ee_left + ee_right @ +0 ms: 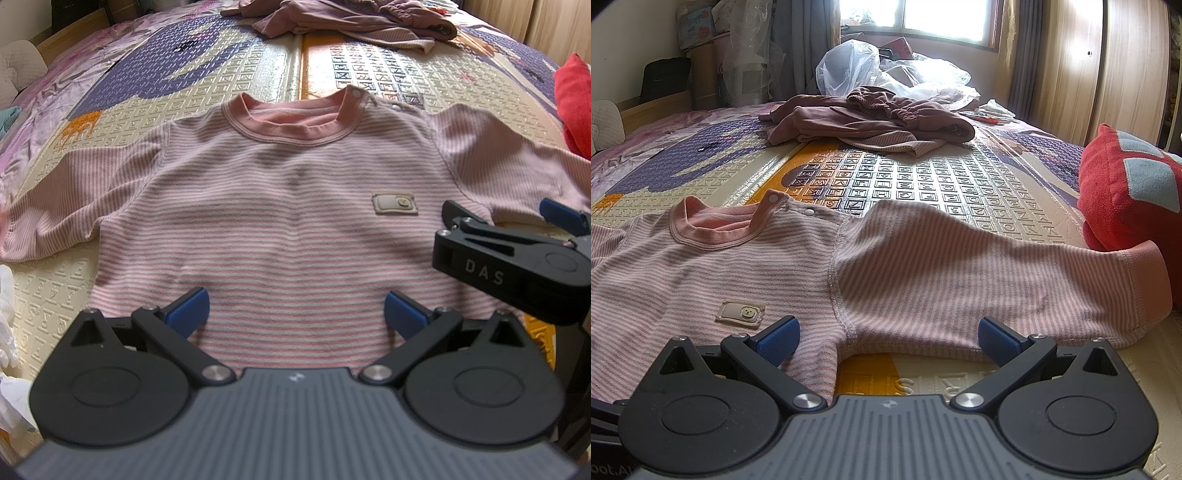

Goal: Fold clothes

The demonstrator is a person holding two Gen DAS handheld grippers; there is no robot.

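Little pink-and-white striped long-sleeve shirt [288, 206] lies flat, front up, sleeves spread out to both sides. Pink collar [291, 122] has snap buttons, and there's a small beige patch [395, 204] on the chest.

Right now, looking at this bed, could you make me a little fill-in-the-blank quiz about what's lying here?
1. The striped shirt lies spread flat with its collar coloured plain ____.
2. Beyond the shirt, a heap of ____-coloured clothes waits on the patterned mat.
3. The cushion beside the shirt's sleeve is mostly ____.
4. The fingers of the left gripper and the right gripper are both ____, holding nothing.

Missing words: pink; mauve; red; open
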